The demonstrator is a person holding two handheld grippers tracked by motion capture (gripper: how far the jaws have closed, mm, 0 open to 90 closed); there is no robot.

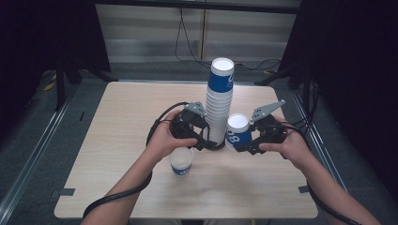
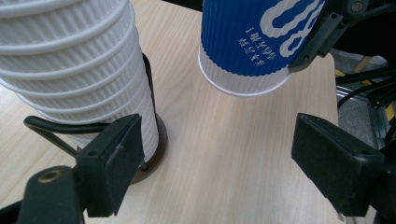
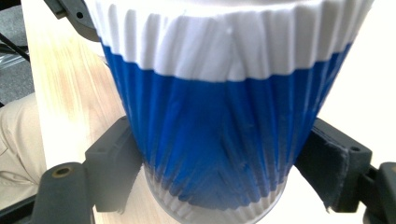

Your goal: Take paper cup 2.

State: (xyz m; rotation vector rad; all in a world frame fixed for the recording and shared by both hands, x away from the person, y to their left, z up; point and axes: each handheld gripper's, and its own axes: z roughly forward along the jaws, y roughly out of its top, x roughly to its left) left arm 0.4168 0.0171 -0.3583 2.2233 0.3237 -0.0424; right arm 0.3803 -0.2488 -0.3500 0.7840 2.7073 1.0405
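A tall stack of ribbed paper cups (image 1: 218, 101) (image 2: 79, 70), white with a blue top, stands on a dark round base (image 2: 156, 149) at the table's middle. My left gripper (image 1: 202, 139) (image 2: 219, 158) sits low at the stack's left side. It is open, with bare tabletop between its jaws and its left jaw beside the stack's foot. My right gripper (image 1: 245, 143) (image 3: 219, 177) is shut on a single blue cup (image 1: 238, 132) (image 2: 250, 42) (image 3: 224, 116), held off the table just right of the stack.
One upright blue-and-white cup (image 1: 181, 161) stands on the wooden table (image 1: 117, 140) in front of my left hand. A black wire loop (image 2: 51, 128) circles the stack's foot. Dark stands and cables surround the table.
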